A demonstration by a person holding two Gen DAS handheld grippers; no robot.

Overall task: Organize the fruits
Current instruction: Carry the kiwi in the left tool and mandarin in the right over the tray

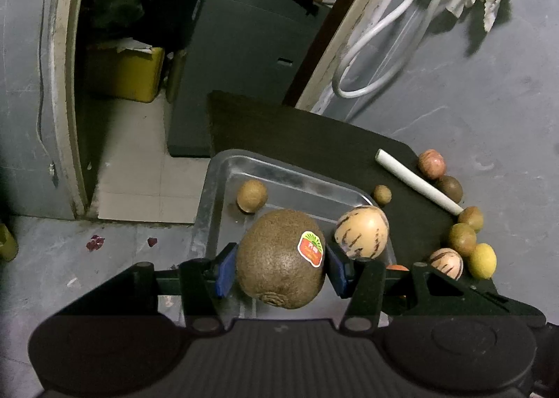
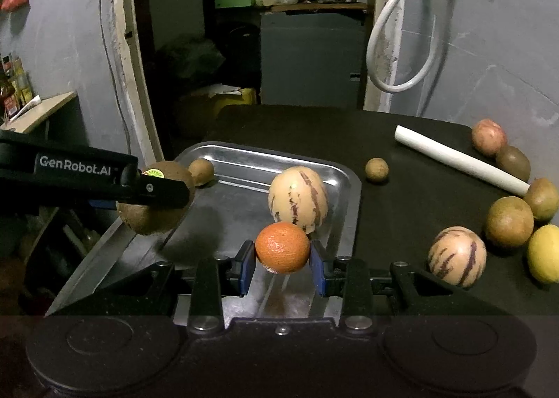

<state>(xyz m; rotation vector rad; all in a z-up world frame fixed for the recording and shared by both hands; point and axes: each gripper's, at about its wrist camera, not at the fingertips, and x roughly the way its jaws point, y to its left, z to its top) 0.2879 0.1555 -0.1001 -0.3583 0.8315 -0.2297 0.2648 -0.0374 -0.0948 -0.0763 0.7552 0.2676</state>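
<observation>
Right gripper (image 2: 283,267) jaws clamped on orange (image 2: 282,247); left gripper (image 1: 281,270) jaws clamped on kiwi (image 1: 281,258).
Both fruits held above metal tray (image 2: 344,172); tray contains striped melon (image 2: 297,199) and small brown fruit (image 2: 201,171).

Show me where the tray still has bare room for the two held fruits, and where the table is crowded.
Free: the metal tray floor between the small brown fruit at its far left corner and the striped melon near its right rim. Crowded: the table's right edge, fruit clustered beside the white tube.
</observation>
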